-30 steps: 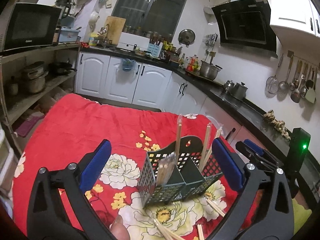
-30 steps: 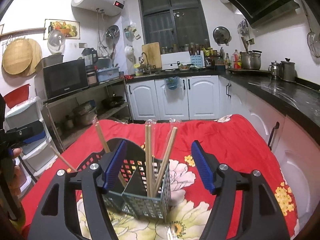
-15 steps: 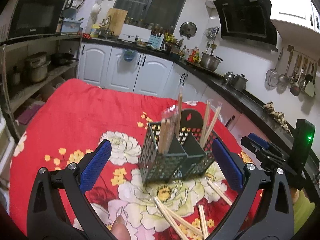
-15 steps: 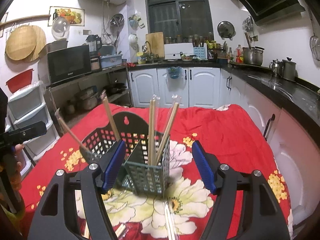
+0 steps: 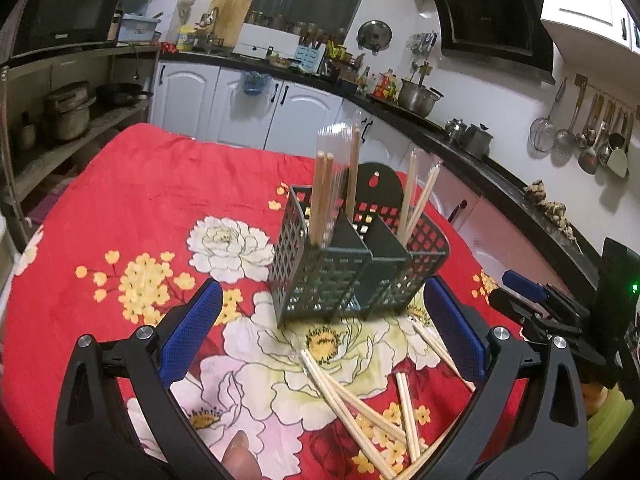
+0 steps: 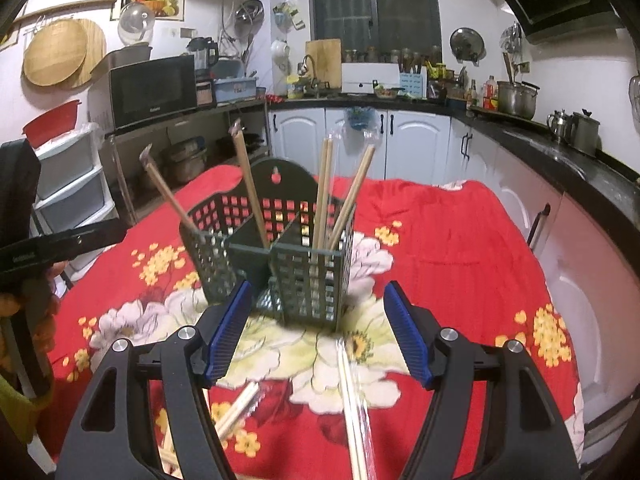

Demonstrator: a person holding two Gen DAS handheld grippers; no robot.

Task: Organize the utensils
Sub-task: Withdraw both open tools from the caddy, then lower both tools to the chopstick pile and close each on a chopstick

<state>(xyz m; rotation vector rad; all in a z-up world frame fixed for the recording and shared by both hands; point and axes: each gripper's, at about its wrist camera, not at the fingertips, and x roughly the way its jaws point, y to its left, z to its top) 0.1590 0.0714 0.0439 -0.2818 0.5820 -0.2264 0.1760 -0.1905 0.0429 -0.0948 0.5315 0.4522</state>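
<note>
Left gripper [image 5: 322, 336]: jaws apart, nothing between them, blue ribbed pads. Right gripper [image 6: 318, 332]: jaws apart, likewise empty.

Utensil caddy [image 5: 352, 264]: dark green plastic lattice, partitioned, arched hanging tab at the back; upright at mid-table on the floral tablecloth [image 5: 132, 216], red, soft, wrinkled.

Standing chopsticks [image 5: 322, 196]: pale wood, slim, some in clear sleeves, leaning in the compartments.

Loose chopsticks [image 5: 360, 404]: scattered flat on the cloth just in front of the caddy.

Likely step: collect one loose pair. Advice: come in low, pinch across mid-length, avoid snagging cloth.
</note>
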